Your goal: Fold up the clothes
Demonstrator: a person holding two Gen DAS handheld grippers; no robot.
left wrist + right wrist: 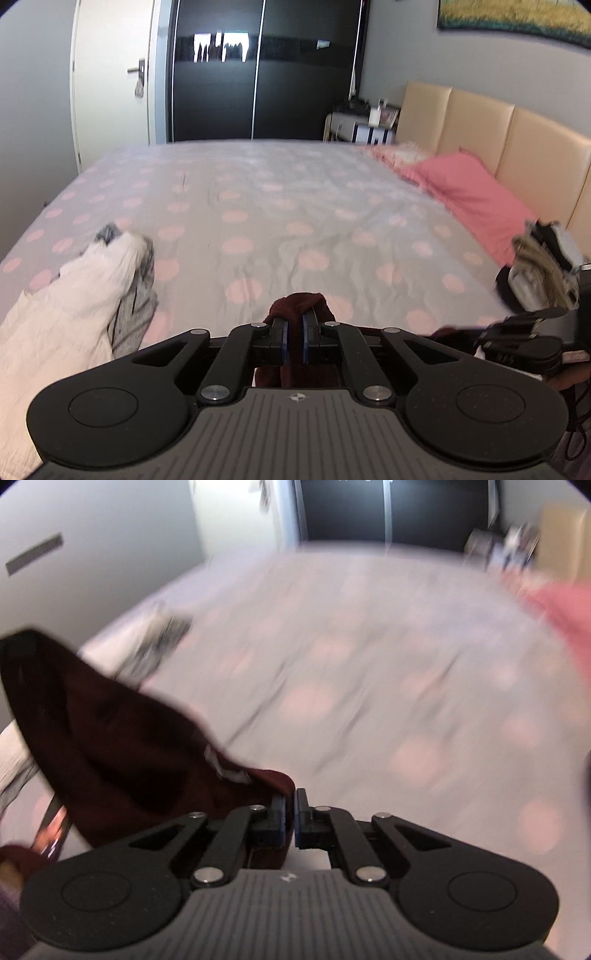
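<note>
A dark maroon garment (pixel 301 301) is pinched between the blue pads of my left gripper (pixel 294 341), with a fold of it bulging over the fingertips. In the right wrist view the same maroon garment (pixel 110 734) stretches off to the left, lifted above the bed, and my right gripper (pixel 291 821) is shut on its edge. The other gripper shows at the right edge of the left wrist view as a black body (pixel 524 332). This right wrist view is blurred by motion.
The bed (pixel 280 206) has a grey sheet with pink dots. A pile of white and grey clothes (pixel 92 291) lies at its left, a pink pillow (pixel 465 195) by the beige headboard (pixel 480 122), and a stack of clothes (pixel 543 266) at the right edge. A dark wardrobe (pixel 258 70) stands behind.
</note>
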